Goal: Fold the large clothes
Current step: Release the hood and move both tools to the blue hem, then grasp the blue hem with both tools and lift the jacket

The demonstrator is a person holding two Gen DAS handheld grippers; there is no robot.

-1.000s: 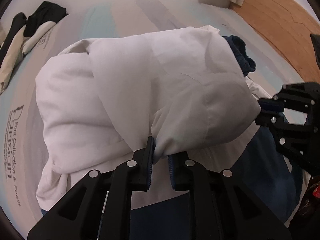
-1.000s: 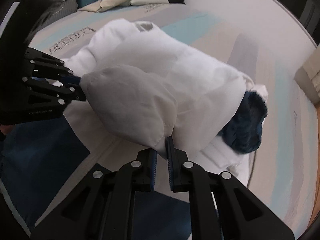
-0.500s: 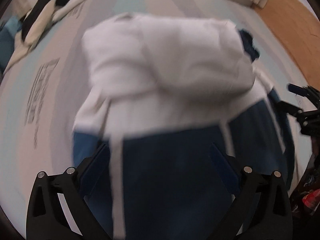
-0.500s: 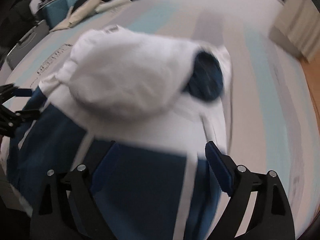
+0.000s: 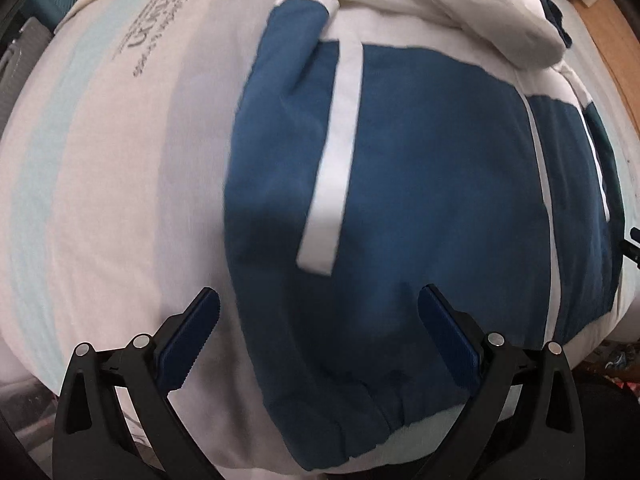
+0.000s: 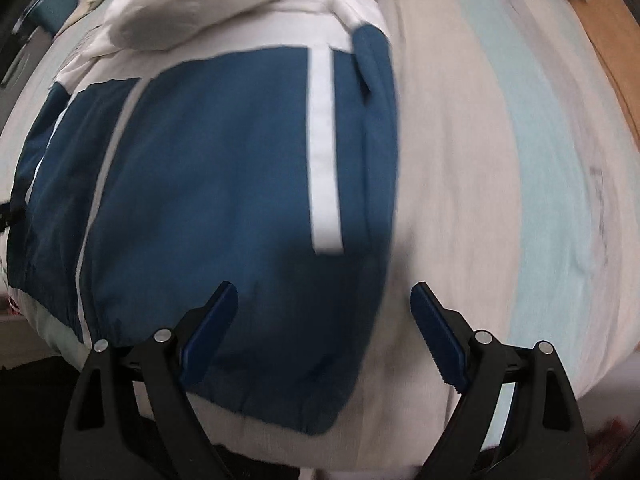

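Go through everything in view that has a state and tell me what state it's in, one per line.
Left hand-held gripper: open, holding nothing, over the jacket's hem.
Right hand-held gripper: open, holding nothing, at the jacket's hem corner.
Blue and white jacket: lying flat on the bed, white sleeves folded in across the top.
Bed cover: spread under the jacket.

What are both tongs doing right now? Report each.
Left tongs: open, holding nothing, above the blue and white jacket.
Right tongs: open, holding nothing, above the same jacket.

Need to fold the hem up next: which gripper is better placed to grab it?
Probably the left gripper: open, with the jacket hem between its fingers. The right gripper straddles the jacket's side edge.
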